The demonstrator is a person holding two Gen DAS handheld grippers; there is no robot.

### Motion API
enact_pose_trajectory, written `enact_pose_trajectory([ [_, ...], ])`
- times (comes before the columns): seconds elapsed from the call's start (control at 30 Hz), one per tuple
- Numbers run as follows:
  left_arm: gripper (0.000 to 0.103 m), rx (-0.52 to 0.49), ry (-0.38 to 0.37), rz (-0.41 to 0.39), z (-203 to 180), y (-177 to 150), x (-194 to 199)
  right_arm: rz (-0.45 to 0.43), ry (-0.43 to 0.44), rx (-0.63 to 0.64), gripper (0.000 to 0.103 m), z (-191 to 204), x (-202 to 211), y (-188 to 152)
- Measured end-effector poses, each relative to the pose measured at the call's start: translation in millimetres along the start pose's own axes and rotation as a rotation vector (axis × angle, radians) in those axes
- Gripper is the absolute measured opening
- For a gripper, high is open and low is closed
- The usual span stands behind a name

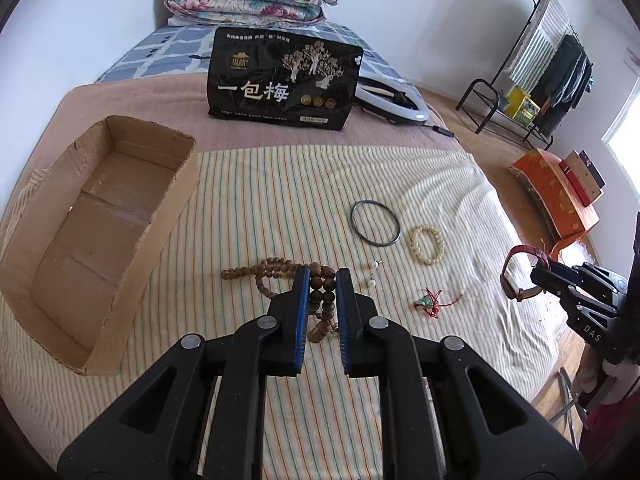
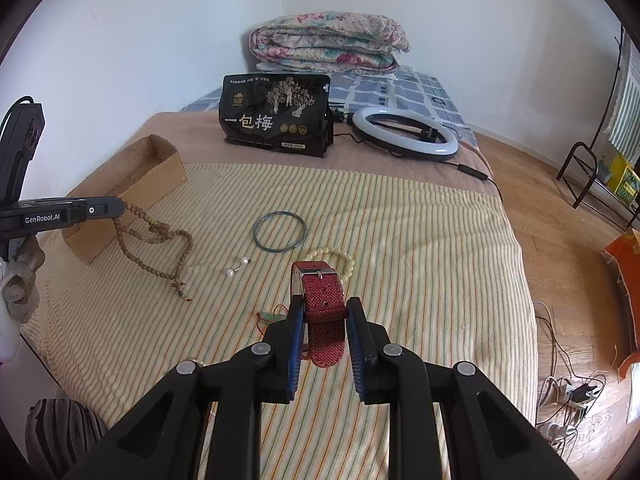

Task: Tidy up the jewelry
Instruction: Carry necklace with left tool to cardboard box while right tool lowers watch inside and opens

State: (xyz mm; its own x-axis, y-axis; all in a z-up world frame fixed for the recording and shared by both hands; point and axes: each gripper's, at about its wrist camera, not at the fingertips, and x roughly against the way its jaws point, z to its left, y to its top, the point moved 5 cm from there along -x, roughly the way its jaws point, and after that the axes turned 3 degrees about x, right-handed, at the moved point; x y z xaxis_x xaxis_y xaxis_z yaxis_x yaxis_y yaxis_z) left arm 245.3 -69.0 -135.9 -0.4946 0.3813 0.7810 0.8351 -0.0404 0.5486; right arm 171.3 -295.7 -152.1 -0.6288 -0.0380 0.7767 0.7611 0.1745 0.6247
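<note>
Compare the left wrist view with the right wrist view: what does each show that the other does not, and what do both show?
Only the left wrist view shows the inside of the cardboard box, which holds nothing visible, and the left gripper shut on the wooden bead necklace.

Only the right wrist view shows the whole ring light and the right gripper clamping the red watch strap from close up.

Both show the striped blanket, dark bangle, cream bead bracelet, pearl earrings and black snack bag.
</note>
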Motion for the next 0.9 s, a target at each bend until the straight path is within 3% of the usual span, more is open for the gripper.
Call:
enact_pose_trajectory([
  [0.57, 0.011, -0.004, -0.017, -0.155, 8.0, 35.9, 90.9, -0.101, 0.039, 0.039, 0.019, 29.1, 42.5, 32.5],
  [0.9, 0.011, 0.026, 0.029, -0.222, 43.3, 56.6, 125.2, -0.136, 0.101, 0.059, 0.019, 66.0, 38.8, 67.7],
])
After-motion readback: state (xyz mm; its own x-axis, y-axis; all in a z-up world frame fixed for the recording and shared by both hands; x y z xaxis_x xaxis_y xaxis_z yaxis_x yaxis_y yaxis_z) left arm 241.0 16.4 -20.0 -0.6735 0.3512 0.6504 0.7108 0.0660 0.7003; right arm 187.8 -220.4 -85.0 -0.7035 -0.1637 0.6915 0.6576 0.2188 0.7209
